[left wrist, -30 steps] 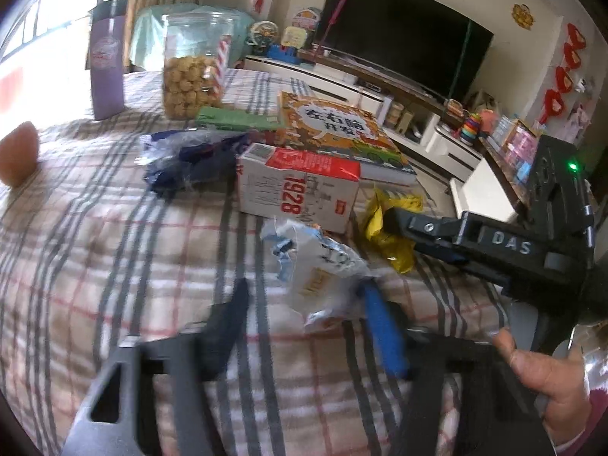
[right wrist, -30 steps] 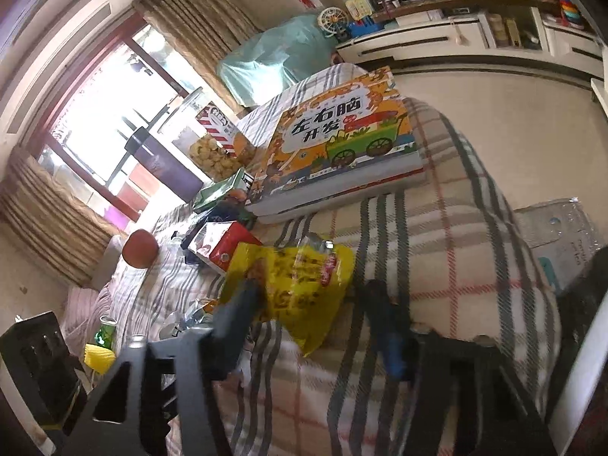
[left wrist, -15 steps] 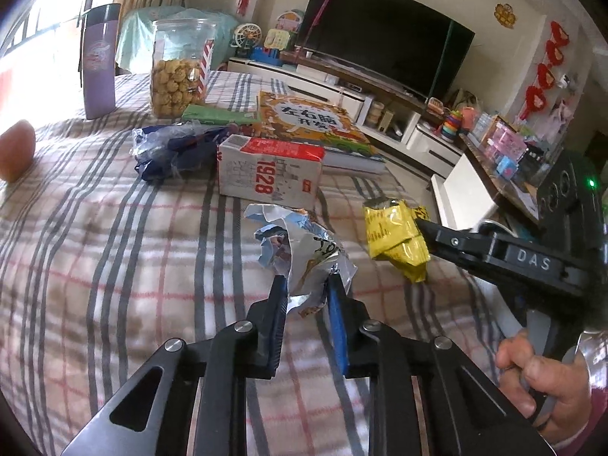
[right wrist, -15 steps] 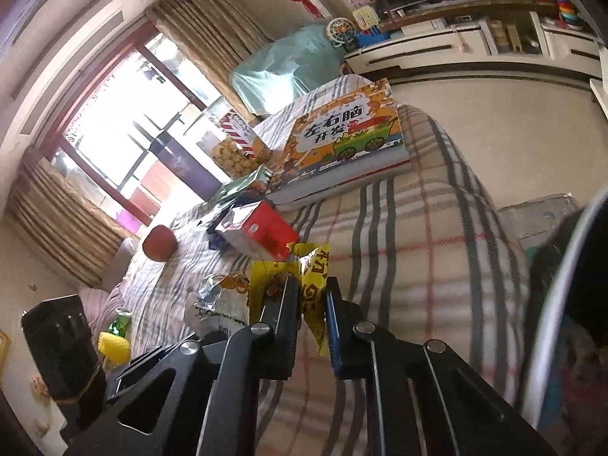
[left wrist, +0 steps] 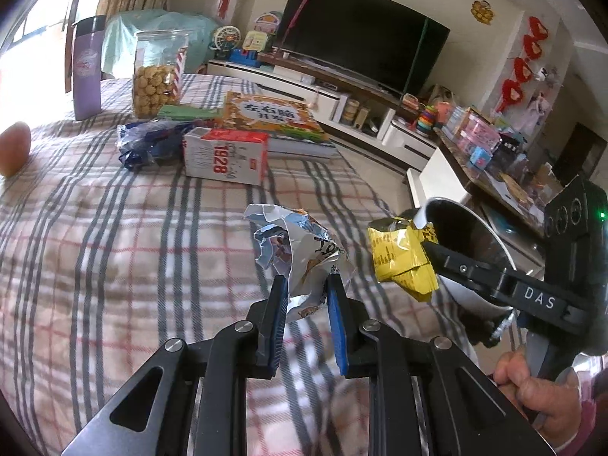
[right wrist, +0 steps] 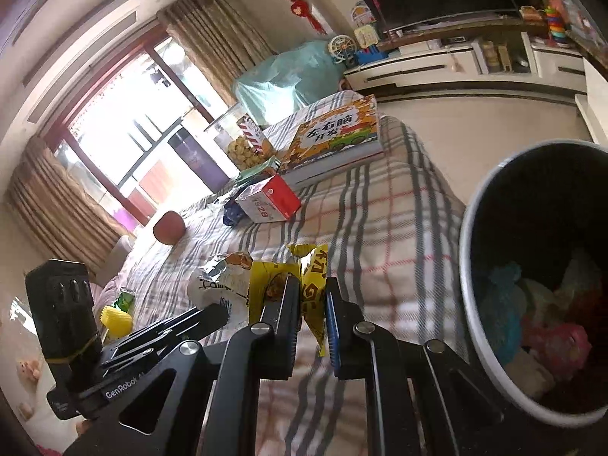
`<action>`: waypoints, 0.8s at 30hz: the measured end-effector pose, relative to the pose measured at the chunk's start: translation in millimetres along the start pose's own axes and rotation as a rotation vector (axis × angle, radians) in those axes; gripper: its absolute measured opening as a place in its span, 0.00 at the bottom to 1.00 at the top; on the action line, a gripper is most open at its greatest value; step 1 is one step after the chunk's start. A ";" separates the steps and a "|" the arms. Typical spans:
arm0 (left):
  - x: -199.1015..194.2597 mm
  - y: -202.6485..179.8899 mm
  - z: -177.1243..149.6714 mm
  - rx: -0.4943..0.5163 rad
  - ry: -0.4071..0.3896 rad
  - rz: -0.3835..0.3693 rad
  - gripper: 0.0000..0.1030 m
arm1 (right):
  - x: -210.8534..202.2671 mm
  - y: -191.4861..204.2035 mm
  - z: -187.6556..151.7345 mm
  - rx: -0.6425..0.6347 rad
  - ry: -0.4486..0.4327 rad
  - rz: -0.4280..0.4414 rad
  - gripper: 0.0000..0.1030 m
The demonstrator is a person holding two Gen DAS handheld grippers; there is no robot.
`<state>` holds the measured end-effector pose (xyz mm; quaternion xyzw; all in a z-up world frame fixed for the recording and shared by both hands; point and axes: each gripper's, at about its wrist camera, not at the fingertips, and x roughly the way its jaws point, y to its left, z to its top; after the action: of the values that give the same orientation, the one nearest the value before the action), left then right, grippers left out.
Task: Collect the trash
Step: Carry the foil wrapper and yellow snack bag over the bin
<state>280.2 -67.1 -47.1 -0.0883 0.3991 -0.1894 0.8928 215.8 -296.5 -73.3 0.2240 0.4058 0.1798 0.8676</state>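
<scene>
In the middle of the left wrist view, the left gripper has its jaws clamped on a crumpled silver wrapper, held up over the checked table. To its right, the right gripper pinches a yellow snack bag tight. The trash bin sits at the right edge.

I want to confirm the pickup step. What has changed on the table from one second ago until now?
The left gripper closed on the crumpled silver-and-blue foil wrapper, and the right gripper closed on the yellow snack bag. Both wrappers are lifted off the plaid tablecloth, toward the round bin. The red-and-white carton, picture book and cookie jar stayed in place.
</scene>
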 end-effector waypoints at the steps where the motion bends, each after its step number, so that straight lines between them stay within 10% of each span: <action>1: -1.2 -2.6 -1.3 0.005 0.001 -0.004 0.19 | -3.8 -0.3 -2.3 0.000 -0.004 -0.004 0.12; 24: 2.5 -64.0 -9.6 0.109 0.036 -0.100 0.19 | -86.4 -31.9 -27.7 0.058 -0.129 -0.092 0.12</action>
<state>257.5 -126.7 -35.4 -0.0562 0.3992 -0.2568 0.8784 145.8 -359.1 -52.2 0.2414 0.3639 0.1132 0.8925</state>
